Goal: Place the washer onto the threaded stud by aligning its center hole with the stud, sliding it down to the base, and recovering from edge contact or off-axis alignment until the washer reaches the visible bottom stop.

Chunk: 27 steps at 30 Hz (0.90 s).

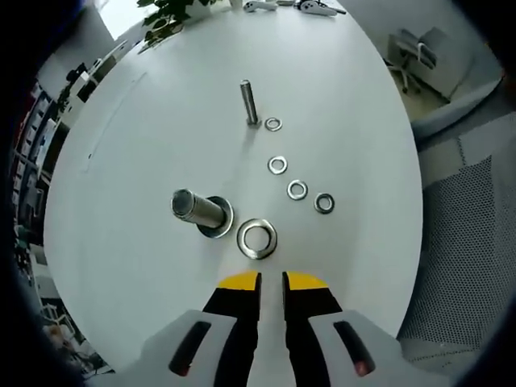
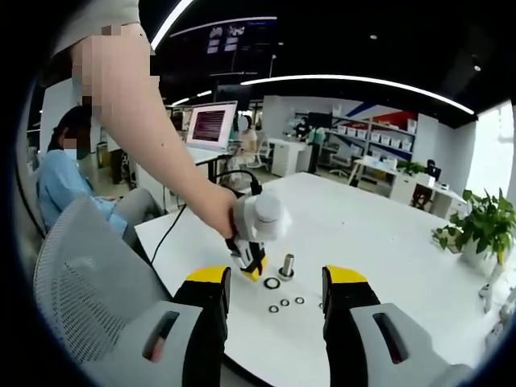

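Large washer: we see the large washer (image 1: pixel 257 238) lying flat on the worktop (image 1: pixel 145 145), just ahead of the left gripper's tips and just beside the base of the thick stud, not on it. In the right gripper view it (image 2: pixel 272 283) lies at the foot of the same stud.
Thick stud: the thick threaded stud (image 1: pixel 197 209) stands on the worktop with a flange at its base; in the right gripper view it (image 2: pixel 286 265) is upright just past the left gripper.
Thin stud: a slimmer stud (image 1: pixel 248 101) stands farther off, with one small washer (image 1: pixel 273 123) just beside its base.
Small washers: three more small washers (image 1: pixel 297 190) lie flat in a slanting row between the two studs; the right gripper view shows them (image 2: pixel 285 304) as small rings near the large one.
Left gripper: the left gripper (image 1: pixel 271 282) has its yellow-tipped jaws nearly pressed together with a narrow slit between them, holding nothing. In the right gripper view we see it (image 2: pixel 251 268) held by a person's hand (image 2: pixel 216 211), tips down close to the worktop beside the large washer.
Right gripper: the right gripper (image 2: pixel 276 289) is spread wide and empty, raised above the near edge of the worktop (image 2: pixel 379 234).
Surroundings: a mesh chair back (image 2: pixel 76 282), a potted plant (image 2: pixel 484 230), a seated person in blue (image 2: pixel 64 181) and a monitor (image 2: pixel 211 125) behind.
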Tool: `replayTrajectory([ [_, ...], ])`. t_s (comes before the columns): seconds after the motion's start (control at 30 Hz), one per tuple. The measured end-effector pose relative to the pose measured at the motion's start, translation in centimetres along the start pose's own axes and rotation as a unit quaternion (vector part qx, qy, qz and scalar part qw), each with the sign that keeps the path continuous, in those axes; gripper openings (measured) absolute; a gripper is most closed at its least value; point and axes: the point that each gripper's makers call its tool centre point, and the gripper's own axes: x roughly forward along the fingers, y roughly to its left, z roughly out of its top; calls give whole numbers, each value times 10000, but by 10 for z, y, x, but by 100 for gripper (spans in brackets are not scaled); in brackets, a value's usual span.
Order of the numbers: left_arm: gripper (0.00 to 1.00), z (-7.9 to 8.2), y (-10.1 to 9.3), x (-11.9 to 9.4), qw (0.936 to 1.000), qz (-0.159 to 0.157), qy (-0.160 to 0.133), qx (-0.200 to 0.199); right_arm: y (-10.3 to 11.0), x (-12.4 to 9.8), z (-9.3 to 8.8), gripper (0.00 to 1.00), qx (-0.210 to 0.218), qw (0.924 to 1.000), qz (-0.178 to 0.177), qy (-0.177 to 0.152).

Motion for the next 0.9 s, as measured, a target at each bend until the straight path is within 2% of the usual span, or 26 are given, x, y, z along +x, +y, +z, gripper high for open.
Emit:
replayTrajectory([
  [0.3,8,4,-3,4,10000,-14,3,57,-1,0,0,48,16,10000,-14,0],
  [0.5,7,15,-1,6,9998,32,-102,180,-1,0,0,48,7,10000,-14,7],
  [0.9,8,17,-2,14,9996,-31,25,288,-1,0,-1,48,20,10000,-7,14],
])
